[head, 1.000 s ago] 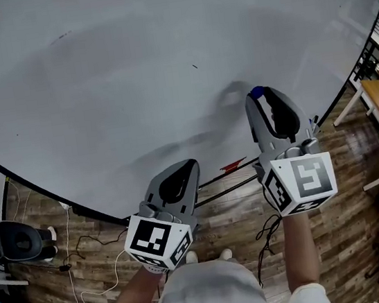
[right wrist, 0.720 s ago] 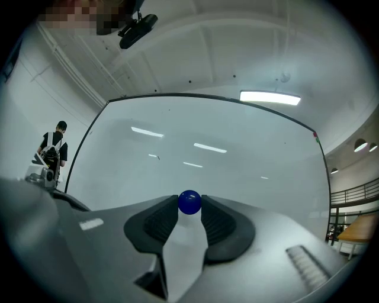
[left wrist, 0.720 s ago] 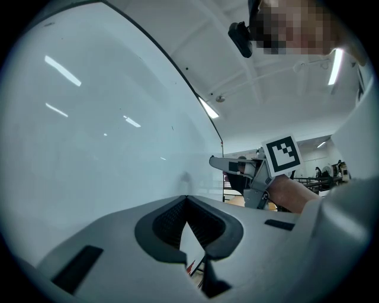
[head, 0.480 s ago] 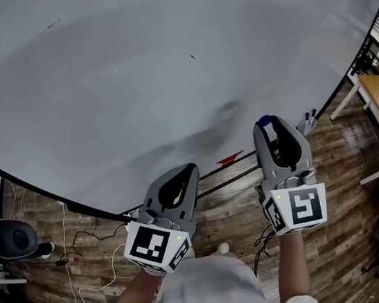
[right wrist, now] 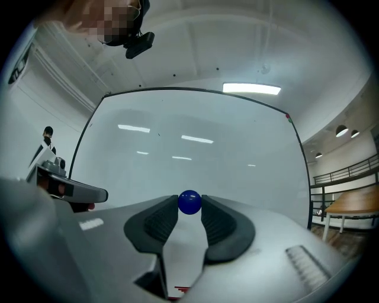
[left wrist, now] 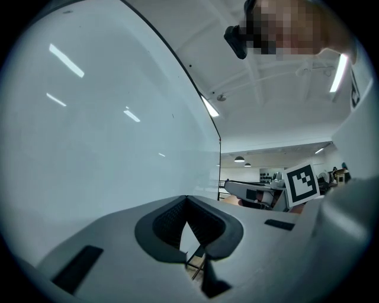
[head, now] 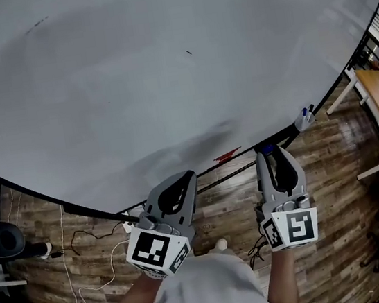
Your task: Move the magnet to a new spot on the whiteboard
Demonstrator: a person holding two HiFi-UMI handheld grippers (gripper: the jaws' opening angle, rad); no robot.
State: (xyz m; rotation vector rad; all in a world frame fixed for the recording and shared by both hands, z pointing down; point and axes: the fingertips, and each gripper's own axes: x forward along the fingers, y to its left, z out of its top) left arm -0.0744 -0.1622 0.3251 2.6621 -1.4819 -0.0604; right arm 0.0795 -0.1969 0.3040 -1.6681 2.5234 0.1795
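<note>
Gripping the blue ball magnet (right wrist: 189, 202) at its jaw tips, the right tool (right wrist: 189, 208) points at the whiteboard (right wrist: 195, 148). Its jaws stand narrow, with one pad on each side of the ball.

In the head view the magnet (head: 267, 149) lies at 5 o'clock, at the black lower edge of the whiteboard (head: 164, 67). Whether it touches the board surface cannot be determined.

The left tool (head: 186, 176) sits at 6 o'clock, beside the right tool (head: 267, 153) and apart from it. In the left gripper view the left tool (left wrist: 187, 201) has its jaws closed tip to tip with nothing between them, and the whiteboard (left wrist: 89, 136) fills its 10 o'clock side.

Both tool bodies hang over the wood-plank floor (head: 331, 162).
</note>
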